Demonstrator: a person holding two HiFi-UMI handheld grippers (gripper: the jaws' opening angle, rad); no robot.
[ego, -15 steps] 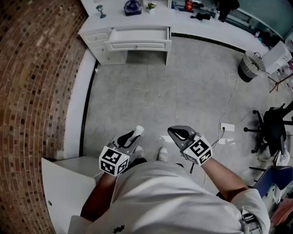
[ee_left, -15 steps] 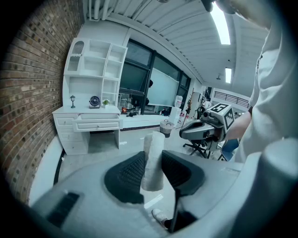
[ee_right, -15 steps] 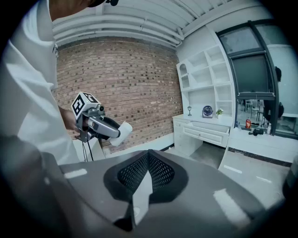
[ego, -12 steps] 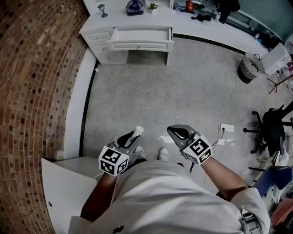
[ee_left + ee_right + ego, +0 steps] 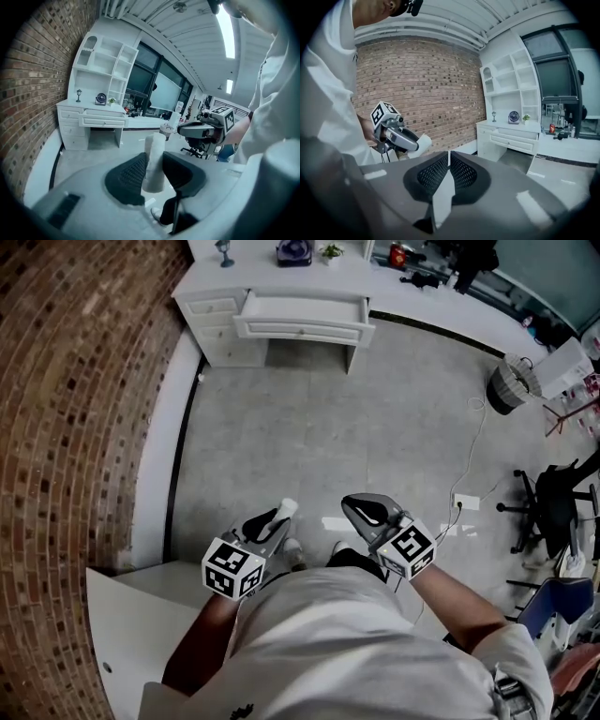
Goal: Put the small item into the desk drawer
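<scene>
A small white cylinder [image 5: 153, 159] stands upright between the pads of my left gripper [image 5: 152, 166], which is shut on it. In the head view the cylinder [image 5: 286, 508] sticks out past the left gripper [image 5: 276, 519], held at waist height over the grey floor. My right gripper [image 5: 352, 506] hangs beside it with its jaws together and nothing in them, as the right gripper view [image 5: 449, 161] also shows. The white desk [image 5: 281, 282] stands far ahead against the wall, and its wide drawer [image 5: 305, 317] is pulled out.
A brick wall [image 5: 75, 409] runs along the left, with a white cabinet [image 5: 131, 624] at my lower left. A fan [image 5: 293, 251] and a small plant [image 5: 330, 252] sit on the desk. A bin [image 5: 511, 381], an office chair [image 5: 558, 498] and a floor cable [image 5: 473, 451] lie to the right.
The desk and its drawer have slid down and right in the head view as the person nears them. Both grippers keep their pose, and the cylinder stays held.
</scene>
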